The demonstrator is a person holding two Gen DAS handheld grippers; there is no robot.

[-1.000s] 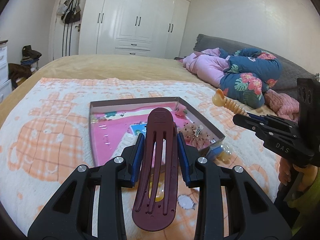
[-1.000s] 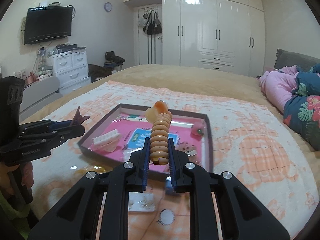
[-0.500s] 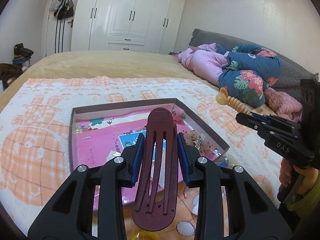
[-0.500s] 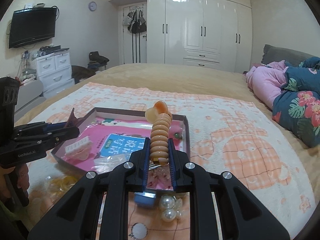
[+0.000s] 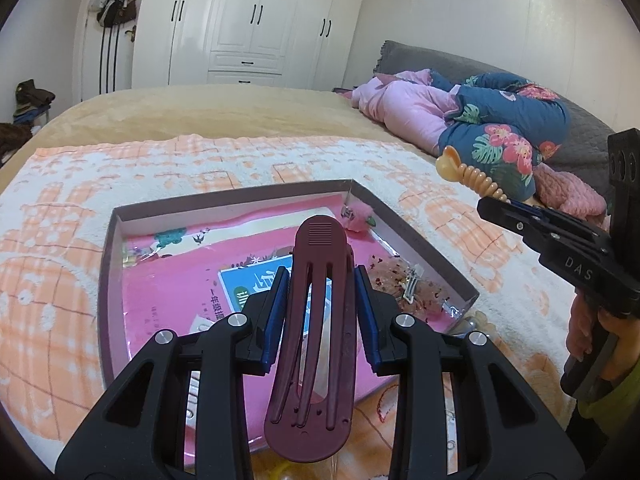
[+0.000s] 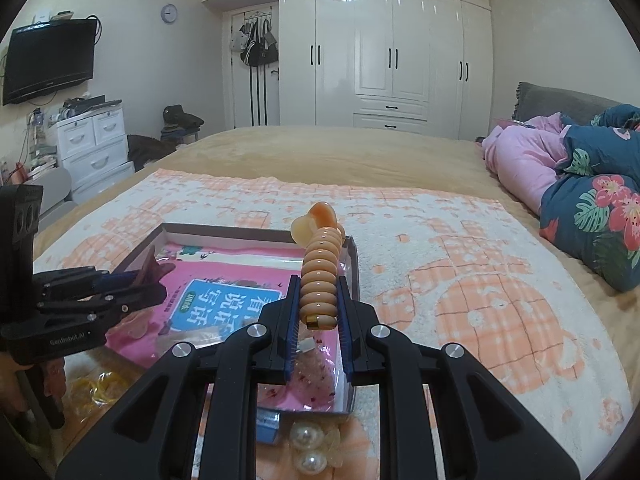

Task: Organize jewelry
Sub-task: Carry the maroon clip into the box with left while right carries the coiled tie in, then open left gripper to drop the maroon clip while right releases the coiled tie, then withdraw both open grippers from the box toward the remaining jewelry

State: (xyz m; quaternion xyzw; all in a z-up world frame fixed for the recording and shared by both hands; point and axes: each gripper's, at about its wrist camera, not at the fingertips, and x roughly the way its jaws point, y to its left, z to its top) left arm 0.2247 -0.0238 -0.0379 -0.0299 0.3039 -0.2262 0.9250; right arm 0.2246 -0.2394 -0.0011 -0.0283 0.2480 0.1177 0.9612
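Note:
A shallow box (image 5: 224,200) with a pink liner lies on the orange-and-white blanket. My left gripper (image 5: 320,280) is shut on a long maroon hair clip (image 5: 316,320), held flat above the box's near half. My right gripper (image 6: 318,284) is shut on a ribbed peach hair clip (image 6: 320,276) that sticks up over the box's (image 6: 224,232) right side. In the left wrist view the right gripper (image 5: 516,210) and the peach clip (image 5: 472,176) hover just right of the box. In the right wrist view the left gripper (image 6: 136,280) is at the left.
Inside the box lie a small pink piece (image 5: 358,220) and a clear bag with a hairpin (image 5: 412,284). Two pearls (image 6: 304,448) and yellow bands (image 6: 100,388) lie on the blanket at the box's near edge. Pink and floral bedding (image 5: 500,120) is piled at the right.
Both grippers have moved forward over the box, which now looks nearer and larger in both views. Each clip stays held as before.

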